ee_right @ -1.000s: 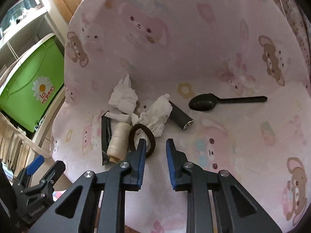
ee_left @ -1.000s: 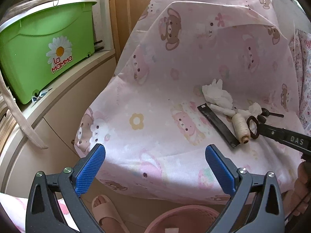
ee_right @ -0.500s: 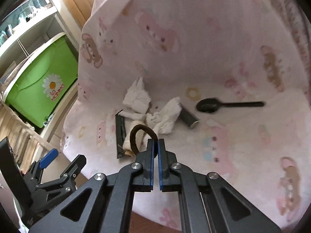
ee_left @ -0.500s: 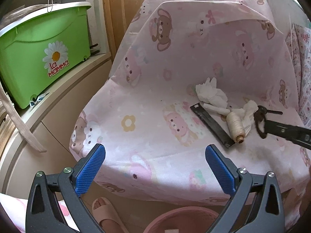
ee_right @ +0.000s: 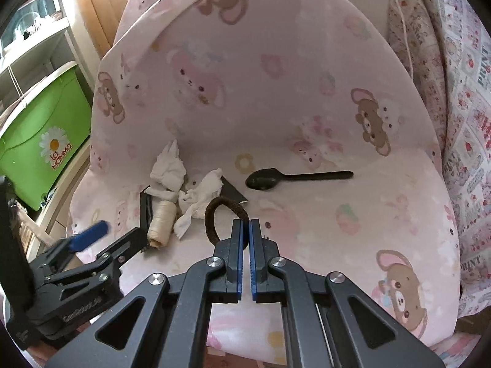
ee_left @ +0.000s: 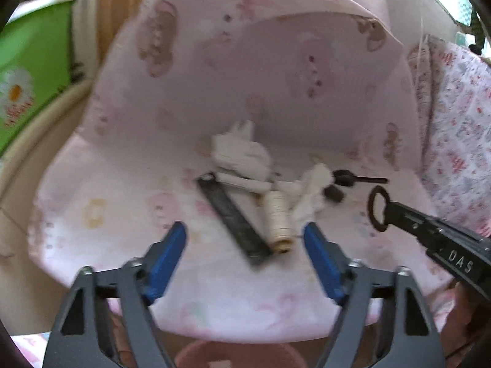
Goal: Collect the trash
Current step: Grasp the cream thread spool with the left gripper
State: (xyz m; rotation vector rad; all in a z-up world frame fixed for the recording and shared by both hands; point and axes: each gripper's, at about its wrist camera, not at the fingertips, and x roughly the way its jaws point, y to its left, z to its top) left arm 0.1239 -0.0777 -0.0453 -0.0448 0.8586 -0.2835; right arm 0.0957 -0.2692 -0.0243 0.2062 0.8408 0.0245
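Left wrist view: blurred frame; left gripper point(ee_left: 245, 245) low centre, jaws closing with nothing pressed between them yet, framing the thread spool point(ee_left: 277, 219) and dark flat strip point(ee_left: 233, 214), which a second ago sat off to the right.
Trash pile: crumpled tissues point(ee_left: 242, 153) at mid-frame on the pink sheet point(ee_left: 153, 153); pink basket point(ee_left: 214, 352) rim at the bottom edge.
Right tool, same view: right gripper point(ee_left: 388, 211) at right, carrying the brown hair tie point(ee_left: 379, 208) clear of the sheet.
Right wrist view: jaws, apart a second ago, now clenched on the hair tie's near edge; loop stands above the tips, lifted off the cloth.
Untouched: black spoon point(ee_right: 294, 178), right of centre.
Meaning: one item secured; probably basket next, left tool lining up the spool.
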